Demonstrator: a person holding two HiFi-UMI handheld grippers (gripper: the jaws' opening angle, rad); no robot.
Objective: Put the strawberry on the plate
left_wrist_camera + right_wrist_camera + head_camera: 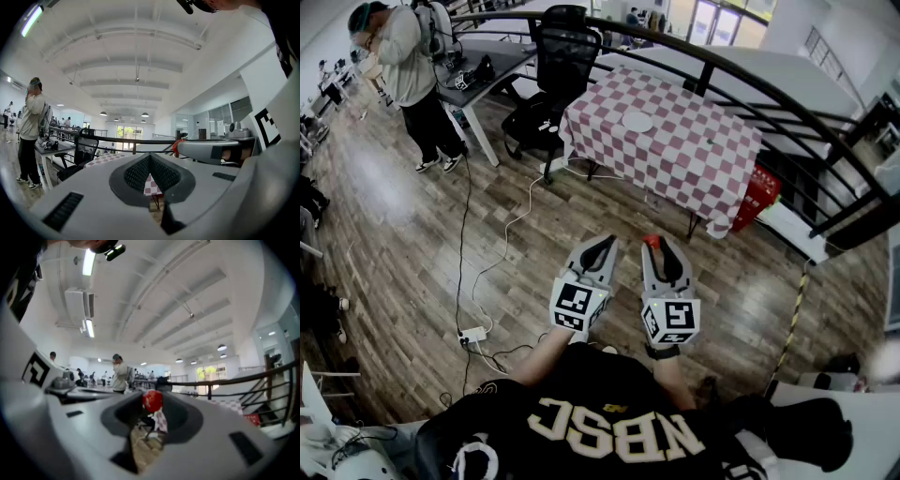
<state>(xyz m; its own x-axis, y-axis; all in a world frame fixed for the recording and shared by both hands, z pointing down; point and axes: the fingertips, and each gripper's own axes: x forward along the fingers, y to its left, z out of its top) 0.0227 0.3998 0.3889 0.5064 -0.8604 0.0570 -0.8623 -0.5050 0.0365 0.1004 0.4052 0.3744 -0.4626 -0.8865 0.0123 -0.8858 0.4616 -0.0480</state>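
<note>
A red strawberry (652,241) sits pinched at the tip of my right gripper (655,244), which is shut on it. In the right gripper view the strawberry (152,400) shows between the jaws. My left gripper (607,242) is beside it, shut, its tips meeting with nothing held. Both hang over the wooden floor, well short of the table. A white plate (637,122) lies near the middle of the red-and-white checked table (698,164). The left gripper view shows the right gripper's body (211,151) with the strawberry (176,146) at its tip.
A black office chair (555,66) stands at the table's left end. A person (411,70) stands at the far left by a desk. A black railing (769,94) curves behind the table. A red box (757,195) sits under it. A power strip (472,334) and cables lie on the floor.
</note>
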